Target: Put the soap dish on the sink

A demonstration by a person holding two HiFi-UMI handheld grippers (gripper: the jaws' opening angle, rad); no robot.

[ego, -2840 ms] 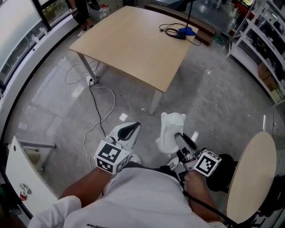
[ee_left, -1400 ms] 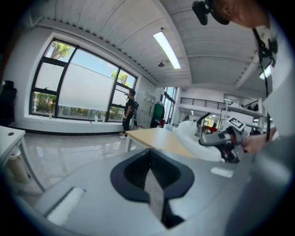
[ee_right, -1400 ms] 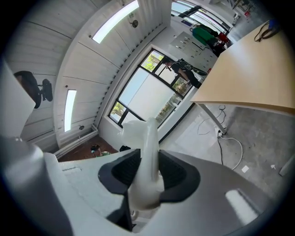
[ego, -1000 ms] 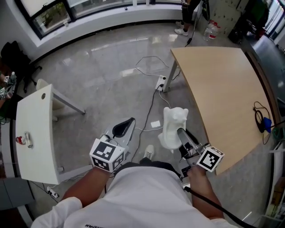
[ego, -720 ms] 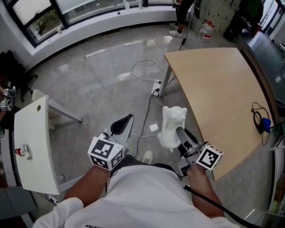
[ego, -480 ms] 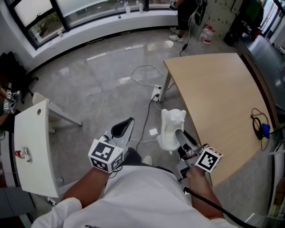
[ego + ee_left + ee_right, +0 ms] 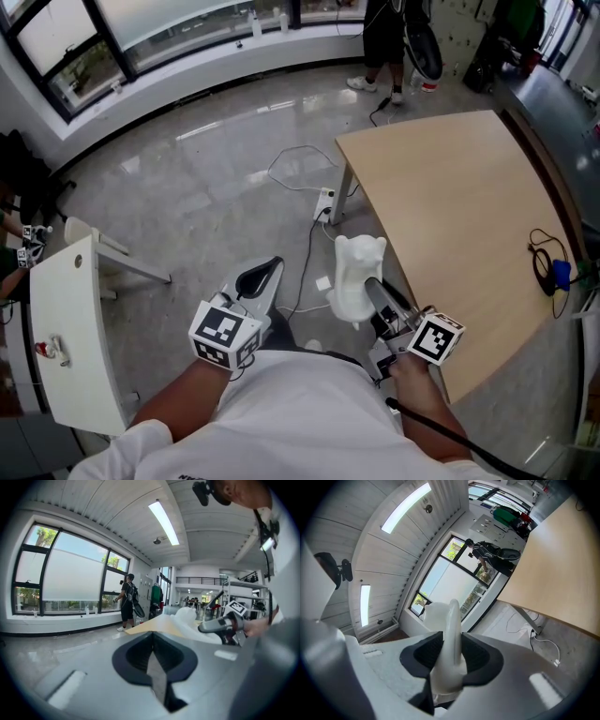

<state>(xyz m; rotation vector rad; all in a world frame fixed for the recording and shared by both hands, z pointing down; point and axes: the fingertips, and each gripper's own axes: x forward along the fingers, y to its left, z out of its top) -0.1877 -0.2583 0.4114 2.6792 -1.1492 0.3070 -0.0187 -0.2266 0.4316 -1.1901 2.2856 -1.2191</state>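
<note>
**Two grippers inspected: one loaded, one empty**

Both hand-held tools were at the near edge of the wooden table, over grey floor. The right gripper was clamped on the white soap dish. The right gripper view showed the dish's thin edge pinched between both pads, with the dish standing upright ahead of the jaws. The dish was therefore off the table, carried in the air just beside the table's near-left edge. The left gripper was farther from that edge, on the dish's other side. Its jaws were drawn together with nothing between them. A power strip with a white cable lay on the floor at the table's leg. A black cable lay on the table's far right side. A white unit stood well apart from the table, across the floor. I could not tell whether it was the sink.
</note>
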